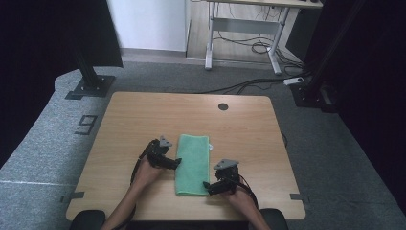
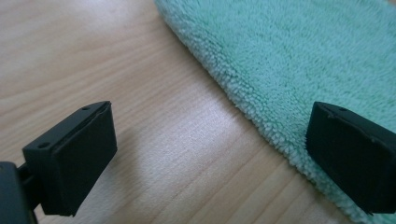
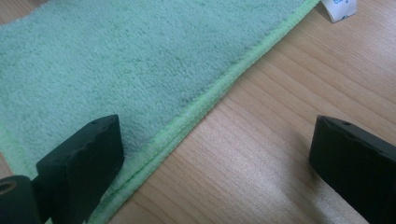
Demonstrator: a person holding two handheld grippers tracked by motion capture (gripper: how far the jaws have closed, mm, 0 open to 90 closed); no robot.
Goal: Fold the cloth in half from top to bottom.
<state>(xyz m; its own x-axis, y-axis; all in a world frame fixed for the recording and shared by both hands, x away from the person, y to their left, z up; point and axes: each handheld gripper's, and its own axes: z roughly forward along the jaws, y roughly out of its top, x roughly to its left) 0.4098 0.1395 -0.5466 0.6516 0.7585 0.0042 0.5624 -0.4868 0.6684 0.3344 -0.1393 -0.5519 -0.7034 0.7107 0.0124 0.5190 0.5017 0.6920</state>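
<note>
A folded green towel [image 1: 193, 164] is laid flat on the wooden table [image 1: 143, 115], near the front edge and about midway between the left and right edges. Its long sides are directed from the front edge toward the back edge. A small white label [image 1: 210, 146] is seen at its back right corner.

The left gripper [image 1: 175, 163] is held at the left long edge of the towel, about halfway along it. In the left gripper view, the jaws are seen wide apart: one jaw is over bare wood, and the other is over the fluffy border of the towel [image 2: 299, 60]. Nothing is clamped between them. Whether the jaws touch the surface cannot be told.

The right gripper [image 1: 208, 187] is held at the front right corner of the towel, close to the front edge of the table. In the right gripper view, its jaws are also wide apart, one over the towel [image 3: 116, 65] and one over the wood, so the stitched hem is located between them. The label [image 3: 339, 8] is seen at the top of that view.

A dark round hole [image 1: 223, 106] is seen in the table near the back edge.
</note>
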